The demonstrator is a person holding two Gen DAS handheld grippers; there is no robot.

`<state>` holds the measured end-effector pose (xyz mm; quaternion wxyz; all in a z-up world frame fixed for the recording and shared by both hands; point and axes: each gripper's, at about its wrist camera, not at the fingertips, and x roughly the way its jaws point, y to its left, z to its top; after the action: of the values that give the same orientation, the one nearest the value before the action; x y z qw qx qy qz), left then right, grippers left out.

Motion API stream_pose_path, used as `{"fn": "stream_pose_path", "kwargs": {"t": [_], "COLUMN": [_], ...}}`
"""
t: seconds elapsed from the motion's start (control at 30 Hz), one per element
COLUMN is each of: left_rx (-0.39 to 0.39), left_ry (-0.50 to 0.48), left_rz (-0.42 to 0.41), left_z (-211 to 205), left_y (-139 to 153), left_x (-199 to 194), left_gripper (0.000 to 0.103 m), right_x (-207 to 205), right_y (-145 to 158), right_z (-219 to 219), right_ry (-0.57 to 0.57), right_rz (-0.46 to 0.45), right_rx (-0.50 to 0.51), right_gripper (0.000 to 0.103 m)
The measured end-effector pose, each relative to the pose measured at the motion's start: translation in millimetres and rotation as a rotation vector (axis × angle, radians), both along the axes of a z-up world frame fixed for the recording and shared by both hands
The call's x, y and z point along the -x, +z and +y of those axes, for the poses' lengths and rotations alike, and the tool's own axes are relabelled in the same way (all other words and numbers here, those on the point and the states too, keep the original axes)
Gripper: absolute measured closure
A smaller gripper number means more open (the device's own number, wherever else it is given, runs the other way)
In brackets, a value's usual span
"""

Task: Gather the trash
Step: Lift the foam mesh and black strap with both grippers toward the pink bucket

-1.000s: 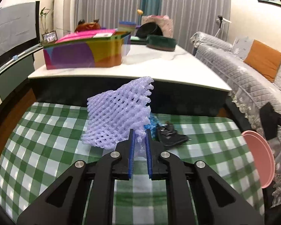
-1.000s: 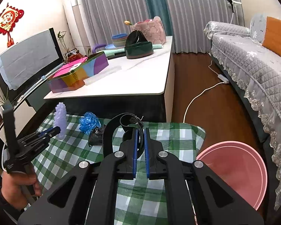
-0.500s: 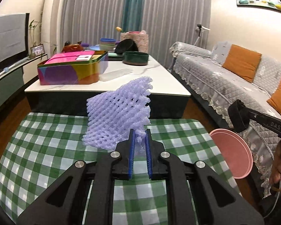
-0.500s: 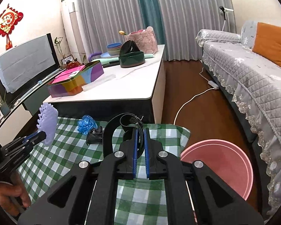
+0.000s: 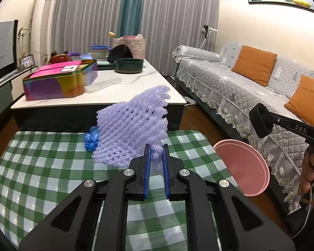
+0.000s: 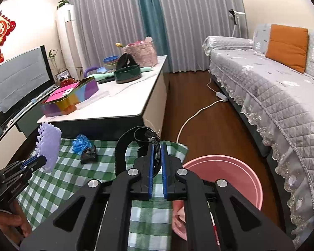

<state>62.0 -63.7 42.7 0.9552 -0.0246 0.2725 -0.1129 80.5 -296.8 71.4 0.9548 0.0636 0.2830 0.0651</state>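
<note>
While L gripper point(image 5: 156, 146) clamps purple foam net point(image 5: 131, 129) above checked cloth point(image 5: 41, 167), R gripper point(image 6: 156, 146) pinches black strap point(image 6: 123, 146) near pink bin point(image 6: 230, 165).

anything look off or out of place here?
Litter on the green checked cloth: a crumpled blue wrapper and a dark scrap beside it. Left gripper holds a lilac foam net, right gripper a black strap. The pink bin stands beside the cloth. No spill visible.

Soft foam net point(image 5: 134, 125); woven checked cloth point(image 5: 41, 167); glossy plastic basin point(image 6: 230, 171)
</note>
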Motion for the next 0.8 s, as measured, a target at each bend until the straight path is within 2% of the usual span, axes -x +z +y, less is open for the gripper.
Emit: {"fn": "stream_pose_path", "kwargs": {"t": [0.8], "left_rx": [0.003], "left_ry": [-0.186], "left_rz": [0.031], "left_z": [-90], "left_y": [-9], "left_x": [-15], "left_gripper": [0.092], "right_x": [4], "right_y": [-15], "right_z": [-68], "right_ry": [-0.147], "right_rz": [0.033], "right_rx": [-0.008], "right_gripper": [0.096]}}
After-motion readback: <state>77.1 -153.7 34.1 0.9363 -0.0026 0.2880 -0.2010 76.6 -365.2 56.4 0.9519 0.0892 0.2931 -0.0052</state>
